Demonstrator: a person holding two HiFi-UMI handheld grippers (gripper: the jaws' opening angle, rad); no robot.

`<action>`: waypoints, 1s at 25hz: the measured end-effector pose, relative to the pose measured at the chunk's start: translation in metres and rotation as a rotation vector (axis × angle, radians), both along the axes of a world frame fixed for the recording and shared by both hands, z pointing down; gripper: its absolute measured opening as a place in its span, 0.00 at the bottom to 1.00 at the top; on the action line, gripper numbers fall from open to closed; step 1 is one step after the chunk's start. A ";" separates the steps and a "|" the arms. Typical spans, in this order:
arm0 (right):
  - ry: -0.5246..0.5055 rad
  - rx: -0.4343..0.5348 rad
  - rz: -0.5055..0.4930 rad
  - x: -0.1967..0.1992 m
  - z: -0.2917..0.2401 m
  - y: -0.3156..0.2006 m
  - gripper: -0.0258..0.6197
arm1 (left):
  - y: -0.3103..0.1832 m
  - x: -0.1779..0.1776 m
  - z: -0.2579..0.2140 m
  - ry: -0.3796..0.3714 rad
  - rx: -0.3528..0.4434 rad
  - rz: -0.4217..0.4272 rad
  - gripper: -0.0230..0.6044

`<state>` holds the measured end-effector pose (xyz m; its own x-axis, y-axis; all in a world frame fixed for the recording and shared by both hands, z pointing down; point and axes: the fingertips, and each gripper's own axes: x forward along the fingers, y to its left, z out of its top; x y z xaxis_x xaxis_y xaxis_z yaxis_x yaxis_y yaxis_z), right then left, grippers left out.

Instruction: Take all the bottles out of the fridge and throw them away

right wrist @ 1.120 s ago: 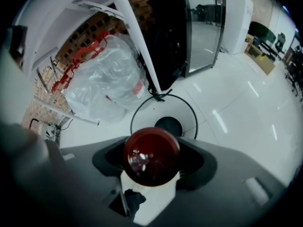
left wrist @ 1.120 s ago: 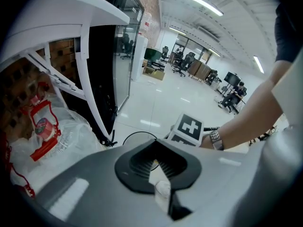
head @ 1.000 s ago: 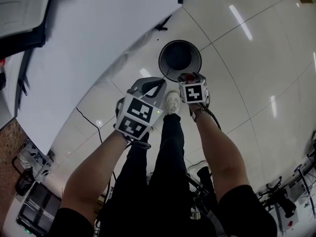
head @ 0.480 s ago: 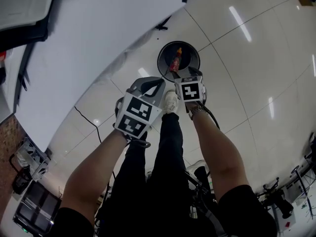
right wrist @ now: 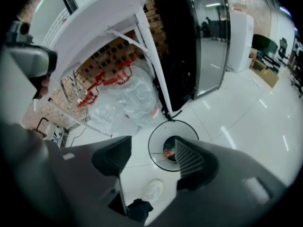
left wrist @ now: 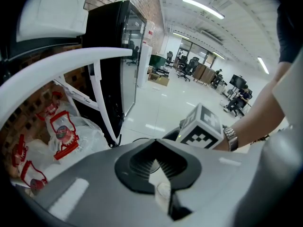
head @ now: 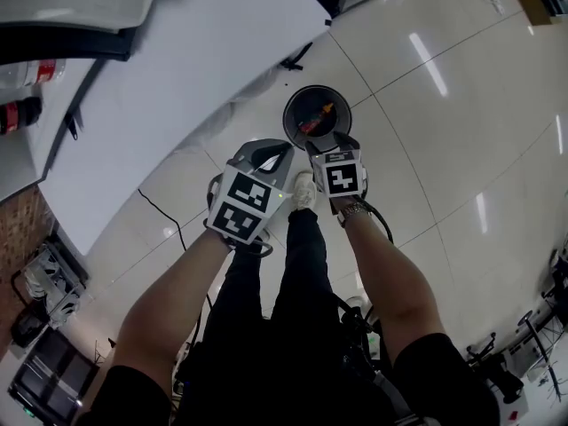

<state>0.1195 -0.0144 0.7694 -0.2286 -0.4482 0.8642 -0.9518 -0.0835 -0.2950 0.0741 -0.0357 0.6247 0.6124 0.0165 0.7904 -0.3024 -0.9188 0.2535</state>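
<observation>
The right claw (right wrist: 151, 157) is held just over the bin (head: 293, 105), jaws apart and empty, 1 bottle (head: 317, 119) lying inside, presumably dropped there; the left claw (left wrist: 155, 169), jaws together on nothing, is held idle short of the bin.

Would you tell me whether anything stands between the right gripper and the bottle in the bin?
Nothing visible does. The right gripper hangs open and empty just above the round bin, whose mouth is uncovered, and the bottle lies inside it.

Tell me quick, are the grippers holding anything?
Left gripper: closed, empty.
Right gripper: open, empty.
</observation>
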 end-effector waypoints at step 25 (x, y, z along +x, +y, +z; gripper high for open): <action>0.040 0.635 -0.412 -0.143 -0.381 -0.101 0.43 | -0.064 -0.174 -0.253 0.222 0.346 -0.551 0.04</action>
